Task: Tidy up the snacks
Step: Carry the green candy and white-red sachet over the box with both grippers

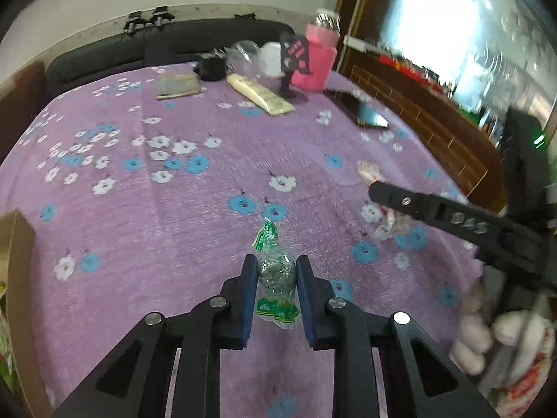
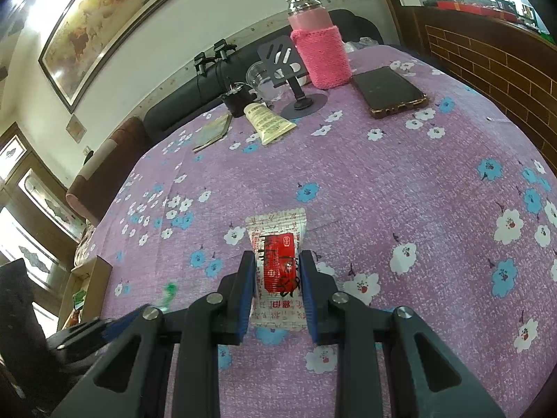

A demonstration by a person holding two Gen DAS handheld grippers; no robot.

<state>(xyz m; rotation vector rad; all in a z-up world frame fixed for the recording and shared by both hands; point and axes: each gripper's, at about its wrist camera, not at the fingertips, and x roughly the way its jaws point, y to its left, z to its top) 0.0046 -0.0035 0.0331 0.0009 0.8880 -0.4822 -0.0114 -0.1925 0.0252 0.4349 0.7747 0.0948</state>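
**Two hand-held grippers, one snack in each**

Left hand-held gripper (image 1: 276,271) is squeezed shut on a green candy (image 1: 275,273). The candy has shiny silver foil in the middle and green twisted ends. One end sticks out toward 12 o'clock and the other toward 6 o'clock. It sits just over the purple flowered cloth (image 1: 174,209) on the counter.

Right hand-held gripper (image 2: 276,271) is squeezed shut on a red and white snack packet (image 2: 278,264). The packet's top end pokes out past the blue pads toward 12 o'clock.

In the right wrist view, a cardboard box (image 2: 92,278) sits at the counter's edge at 9 o'clock.

Farther away, at 12 o'clock, lies a cream tube (image 2: 268,123). A dark phone (image 2: 388,90) lies flat at 1 o'clock. Behind them stand a black stand (image 2: 289,66), a clear cup (image 2: 259,80) and a bottle in a pink knitted sleeve (image 2: 318,48).
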